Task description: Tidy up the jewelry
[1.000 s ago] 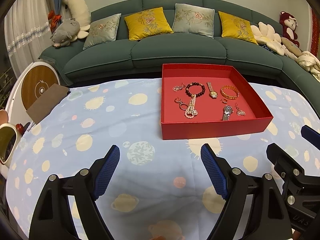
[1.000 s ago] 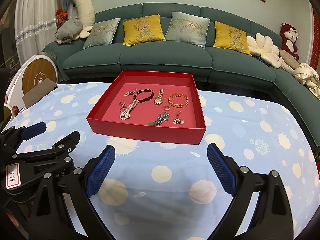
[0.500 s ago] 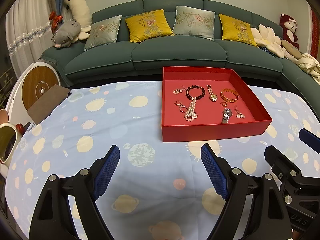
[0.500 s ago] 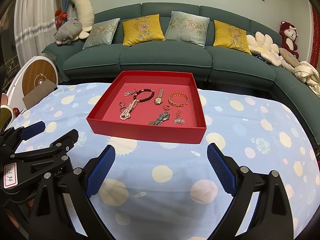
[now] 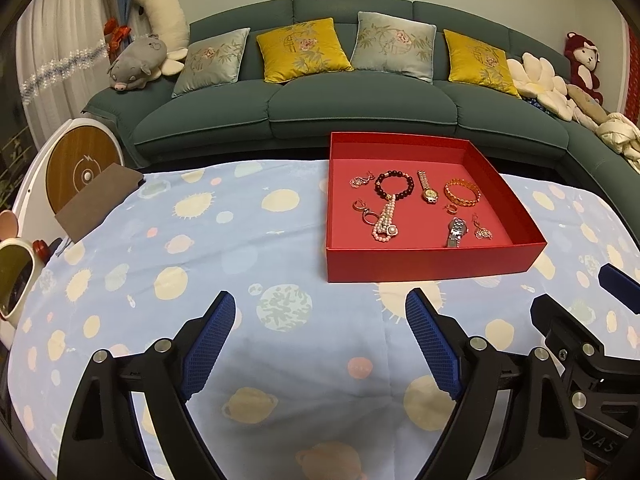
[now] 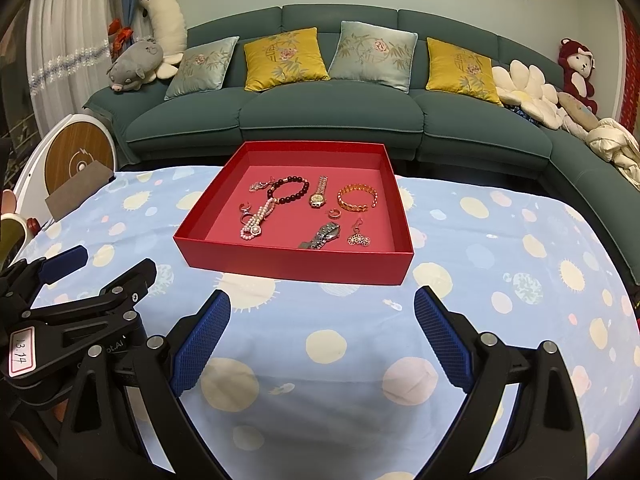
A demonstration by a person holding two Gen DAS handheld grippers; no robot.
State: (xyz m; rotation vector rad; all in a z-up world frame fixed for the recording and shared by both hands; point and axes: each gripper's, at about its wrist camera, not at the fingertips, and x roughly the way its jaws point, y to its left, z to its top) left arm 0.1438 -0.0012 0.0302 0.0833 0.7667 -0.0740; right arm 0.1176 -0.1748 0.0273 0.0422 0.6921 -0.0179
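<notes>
All the jewelry lies inside the red box (image 5: 430, 266) on the star-print tablecloth (image 5: 240, 240): a dark bead bracelet (image 6: 289, 193), a gold watch (image 6: 319, 193) and an orange bangle (image 6: 357, 198) along the far row, with a pearl strand (image 6: 256, 222), a silver watch (image 6: 322, 237) and a filigree earring (image 6: 358, 238) nearer. The left gripper (image 5: 320, 346) and right gripper (image 5: 580, 304) both hang on the near side of the box, jaws wide, holding nothing.

This layout fits pieces waiting to be sorted as well as pieces already laid out. Any pick should come from above, clear of the box wall, pinching one piece without snagging its neighbour.

The small rings (image 5: 362, 210) left of the pearls look tangled, though they are too small to be sure. The box's near wall hides the floor just behind it.
</notes>
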